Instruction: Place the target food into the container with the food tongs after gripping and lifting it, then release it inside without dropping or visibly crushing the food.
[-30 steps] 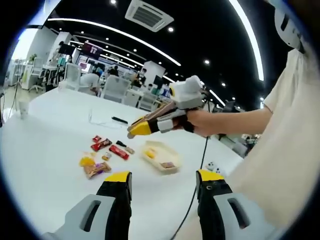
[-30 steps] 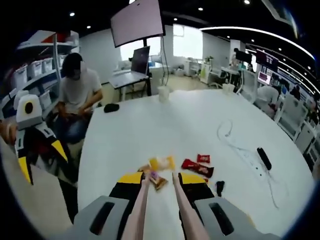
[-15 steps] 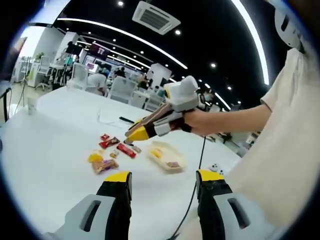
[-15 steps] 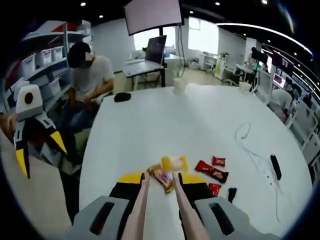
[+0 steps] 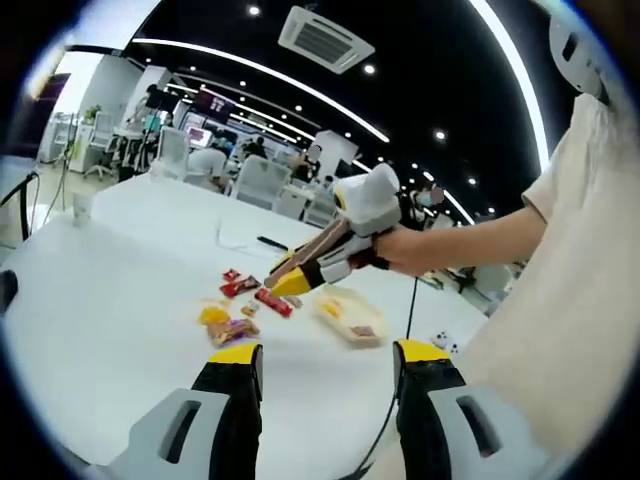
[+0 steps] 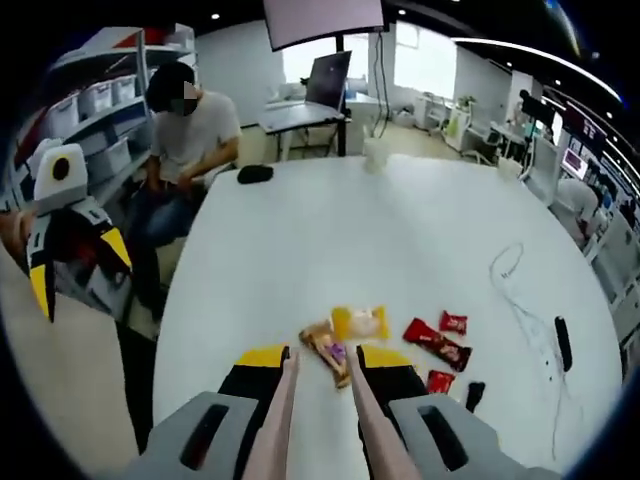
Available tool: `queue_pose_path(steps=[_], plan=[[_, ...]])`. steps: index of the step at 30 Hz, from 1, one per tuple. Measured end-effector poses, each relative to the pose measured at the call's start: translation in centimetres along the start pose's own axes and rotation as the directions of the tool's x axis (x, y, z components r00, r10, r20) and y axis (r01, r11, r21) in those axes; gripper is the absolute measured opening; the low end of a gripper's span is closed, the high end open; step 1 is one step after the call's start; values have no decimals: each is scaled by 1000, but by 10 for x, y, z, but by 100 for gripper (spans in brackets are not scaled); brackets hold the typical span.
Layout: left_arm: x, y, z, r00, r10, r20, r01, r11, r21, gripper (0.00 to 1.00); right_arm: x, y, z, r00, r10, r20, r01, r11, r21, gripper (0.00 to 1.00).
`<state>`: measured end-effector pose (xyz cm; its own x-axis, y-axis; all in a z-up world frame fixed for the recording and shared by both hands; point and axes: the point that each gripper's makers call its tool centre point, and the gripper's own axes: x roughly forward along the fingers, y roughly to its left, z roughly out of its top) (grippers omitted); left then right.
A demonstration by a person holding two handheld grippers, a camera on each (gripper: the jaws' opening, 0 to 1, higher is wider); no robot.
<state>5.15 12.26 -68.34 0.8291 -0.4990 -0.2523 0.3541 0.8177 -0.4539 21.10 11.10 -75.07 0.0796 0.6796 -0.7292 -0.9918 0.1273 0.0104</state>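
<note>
- White tabletop (image 6: 300, 250) carries a loose group of wrapped snacks and, in the left gripper view, a pale shallow container (image 5: 350, 315) with a few items already inside.
- Left gripper (image 5: 325, 365): yellow-tipped jaws stand wide apart, nothing between them, above the tabletop.
- Right gripper (image 6: 318, 368): clamped on a pair of tan food tongs (image 6: 315, 420), whose two arms run forward between its jaws; in the left gripper view a hand (image 5: 405, 250) holds this gripper above the snacks.
- Tong tips lie just short of a brown-and-purple wrapped snack (image 6: 328, 350); whether they touch it cannot be told.
- Yellow packet (image 6: 358, 323) lies just beyond that snack; red wrappers (image 6: 437, 342) lie to its right.
- Seated person (image 6: 185, 140) at the far left edge.
</note>
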Motion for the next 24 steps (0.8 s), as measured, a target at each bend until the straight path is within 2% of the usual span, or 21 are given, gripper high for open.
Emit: queue_pose_path(steps=[5,13,24], plan=[[1,4,1,1000,6,7,-6,1000,-8,52,7,2,-3,1000,15,-22,-16,1000,-18,25],[0,10,3,1000,22,8,-22,1000,-15,52,13,-7,-2,999,23,-38,-25,999,-35,25],[-1,16,4,999,38,16,-38,999,-28,52,24,-4,-3,996,59,-63,-62,997,-43,25]])
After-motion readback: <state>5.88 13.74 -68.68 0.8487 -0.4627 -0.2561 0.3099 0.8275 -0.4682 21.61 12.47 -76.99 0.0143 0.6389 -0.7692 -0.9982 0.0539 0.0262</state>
